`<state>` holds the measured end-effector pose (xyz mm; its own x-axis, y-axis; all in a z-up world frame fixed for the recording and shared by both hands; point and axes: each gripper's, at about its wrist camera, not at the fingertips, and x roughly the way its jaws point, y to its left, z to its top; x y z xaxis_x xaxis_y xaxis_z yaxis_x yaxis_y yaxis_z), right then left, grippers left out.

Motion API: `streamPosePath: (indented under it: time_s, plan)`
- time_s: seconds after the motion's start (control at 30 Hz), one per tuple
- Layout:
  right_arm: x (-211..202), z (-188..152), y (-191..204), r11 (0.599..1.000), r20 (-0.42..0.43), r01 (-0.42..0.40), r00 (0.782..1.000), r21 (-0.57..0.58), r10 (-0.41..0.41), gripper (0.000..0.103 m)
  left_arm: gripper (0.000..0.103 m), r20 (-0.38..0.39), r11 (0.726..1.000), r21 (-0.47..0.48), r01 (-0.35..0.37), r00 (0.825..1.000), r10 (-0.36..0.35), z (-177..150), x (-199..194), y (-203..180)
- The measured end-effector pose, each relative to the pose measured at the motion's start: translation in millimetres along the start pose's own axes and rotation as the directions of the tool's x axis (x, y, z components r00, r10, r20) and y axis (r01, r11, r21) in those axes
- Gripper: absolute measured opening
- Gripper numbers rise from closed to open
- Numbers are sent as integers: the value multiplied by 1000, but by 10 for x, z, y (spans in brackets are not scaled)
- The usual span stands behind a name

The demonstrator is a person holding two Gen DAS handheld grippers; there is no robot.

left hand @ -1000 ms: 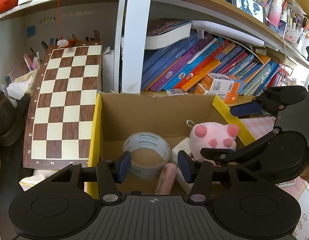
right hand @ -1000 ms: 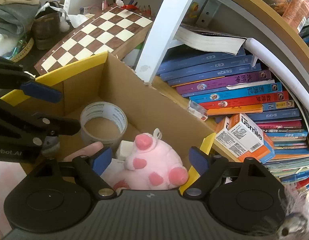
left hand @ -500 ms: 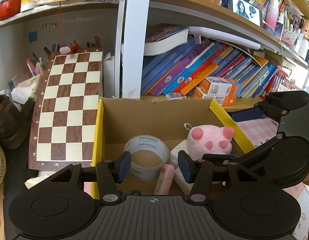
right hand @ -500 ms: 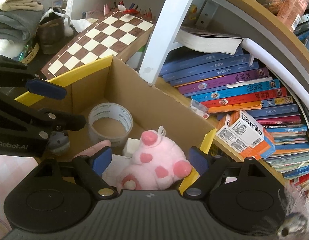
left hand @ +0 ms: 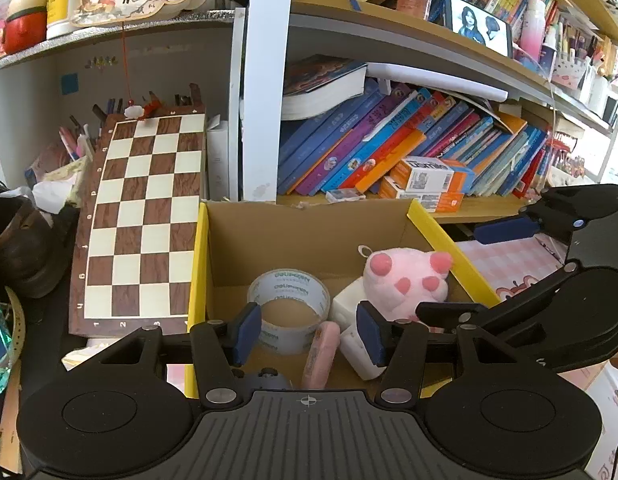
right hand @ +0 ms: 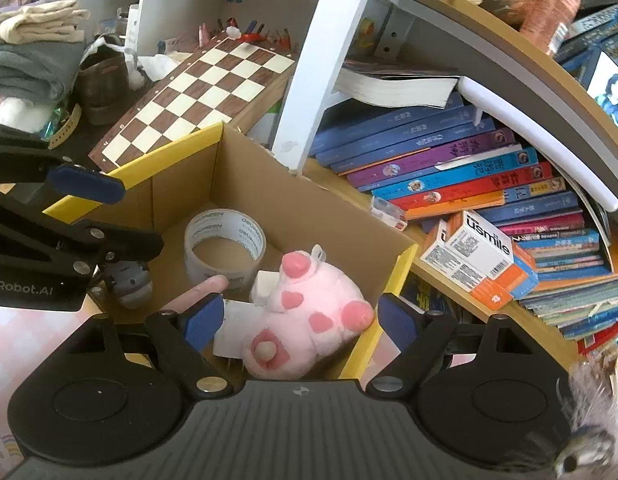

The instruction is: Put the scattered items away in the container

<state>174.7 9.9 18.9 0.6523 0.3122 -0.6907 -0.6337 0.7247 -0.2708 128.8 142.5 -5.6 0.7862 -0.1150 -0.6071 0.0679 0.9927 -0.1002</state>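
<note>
Beside the cardboard box [right hand: 245,184], an orange carton [right hand: 481,258] reads "usmile"; left gripper [left hand: 307,330] opening, right gripper [right hand: 295,320] wide, both empty.

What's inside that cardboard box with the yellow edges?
In the box: a tape roll, a pink plush toy, white blocks, a pink tube and a small grey toy. The near corner floor is hidden behind both grippers.

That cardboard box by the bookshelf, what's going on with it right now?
A person holds two grippers over the cardboard box. Both the left gripper and the right gripper are empty; the left one's jaws are opening. In the box lie a roll of clear tape, a pink plush toy, a pink tube, white blocks and a small grey toy.
</note>
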Motion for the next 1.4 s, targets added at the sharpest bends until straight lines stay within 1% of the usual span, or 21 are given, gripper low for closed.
streamPosePath:
  time_s: [0.03, 0.07, 0.27, 0.4, 0.67, 0.87, 1.0, 1.4]
  plan:
    - [-25, -7, -6, 1000, 3, 0, 1000, 8, 0, 84, 57, 1, 1000, 0, -1, 1000, 1, -5, -18, -6]
    - [-53, -17, -15, 1000, 6, 1, 1000, 17, -1, 85, 63, 2, 1000, 1, -3, 1000, 3, -10, -36, -13]
    - [-232, -95, -62, 997, 24, 1, 1000, 79, -3, 86, 64, 6, 1000, 14, -3, 1000, 3, -47, -174, -92]
    - [-369, -177, -88, 992, 33, 4, 999, 124, -9, 89, 70, 10, 1000, 19, -7, 1000, 7, -88, -275, -172]
    - [-611, -389, -141, 976, 43, 7, 999, 219, -17, 94, 76, -21, 999, 2, -36, 999, 36, -249, -460, -319]
    - [-772, -573, -132, 963, 56, 10, 998, 268, -26, 98, 81, -25, 997, -31, -67, 997, 67, -330, -588, -403]
    - [-847, -718, -116, 954, 53, 16, 998, 298, -33, 100, 84, -28, 995, -27, -93, 995, 93, -384, -644, -475]
    - [-1008, -1113, -132, 924, 31, 50, 997, 379, -66, 103, 84, -57, 987, -25, -161, 985, 160, -554, -691, -634]
